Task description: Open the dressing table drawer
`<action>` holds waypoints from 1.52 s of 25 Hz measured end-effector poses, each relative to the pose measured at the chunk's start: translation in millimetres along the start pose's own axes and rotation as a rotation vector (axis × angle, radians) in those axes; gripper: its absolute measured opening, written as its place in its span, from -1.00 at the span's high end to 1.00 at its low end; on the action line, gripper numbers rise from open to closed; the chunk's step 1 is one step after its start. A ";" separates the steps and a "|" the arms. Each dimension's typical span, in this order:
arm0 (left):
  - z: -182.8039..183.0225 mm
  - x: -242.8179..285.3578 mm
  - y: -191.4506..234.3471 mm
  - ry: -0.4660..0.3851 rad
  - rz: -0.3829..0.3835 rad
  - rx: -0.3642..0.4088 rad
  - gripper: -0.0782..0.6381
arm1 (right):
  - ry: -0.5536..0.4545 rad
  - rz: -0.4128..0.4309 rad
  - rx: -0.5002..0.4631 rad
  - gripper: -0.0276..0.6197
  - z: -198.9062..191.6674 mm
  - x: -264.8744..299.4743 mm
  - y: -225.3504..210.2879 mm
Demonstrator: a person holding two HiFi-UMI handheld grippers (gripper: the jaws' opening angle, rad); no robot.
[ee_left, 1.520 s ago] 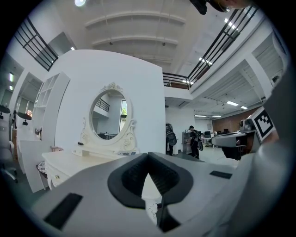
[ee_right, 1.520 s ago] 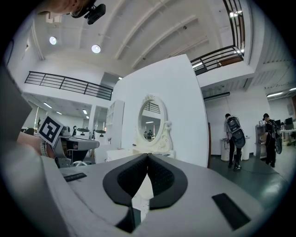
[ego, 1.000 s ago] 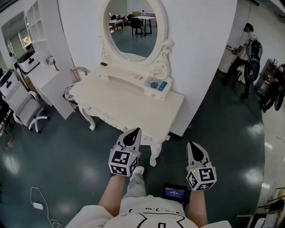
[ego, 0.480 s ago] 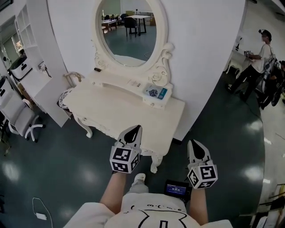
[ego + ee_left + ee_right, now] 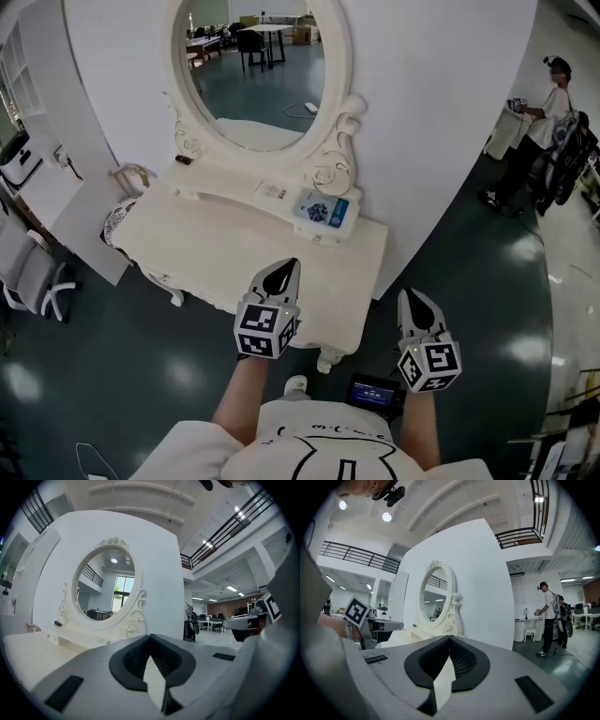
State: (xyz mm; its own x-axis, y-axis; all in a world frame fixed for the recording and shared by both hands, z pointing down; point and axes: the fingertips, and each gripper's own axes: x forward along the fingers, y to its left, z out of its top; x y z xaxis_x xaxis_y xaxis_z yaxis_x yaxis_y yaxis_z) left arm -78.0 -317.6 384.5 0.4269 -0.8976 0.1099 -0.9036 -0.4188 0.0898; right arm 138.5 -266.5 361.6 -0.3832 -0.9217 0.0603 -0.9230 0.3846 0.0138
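Left gripper (image 5: 280, 277) pressed together, empty, above dressing table (image 5: 225, 253) front edge, right gripper (image 5: 416, 305) likewise closed, off its corner

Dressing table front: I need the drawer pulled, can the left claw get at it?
Probably yes: the left claw, shut, is over the near edge of the dressing table with nothing between; the drawer front itself is hidden beneath it.
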 end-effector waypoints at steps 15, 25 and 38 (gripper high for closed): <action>-8.8 71.7 38.2 0.045 -0.109 -0.013 0.73 | 0.035 -0.114 0.009 0.87 -13.8 53.1 -6.9; -30.2 106.1 39.3 0.088 -0.115 -0.028 0.74 | 0.069 -0.131 0.034 0.87 -32.5 74.6 -32.2; -71.6 139.0 44.9 0.206 -0.088 -0.050 0.52 | 0.137 -0.077 0.071 0.87 -62.2 111.8 -58.3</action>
State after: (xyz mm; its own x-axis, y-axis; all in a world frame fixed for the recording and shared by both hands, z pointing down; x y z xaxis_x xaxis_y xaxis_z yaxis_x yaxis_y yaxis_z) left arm -56.7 -451.4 474.7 0.5069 -0.8086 0.2986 -0.8618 -0.4826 0.1560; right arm 151.6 -388.8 429.6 -0.3077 -0.9308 0.1974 -0.9514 0.3045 -0.0469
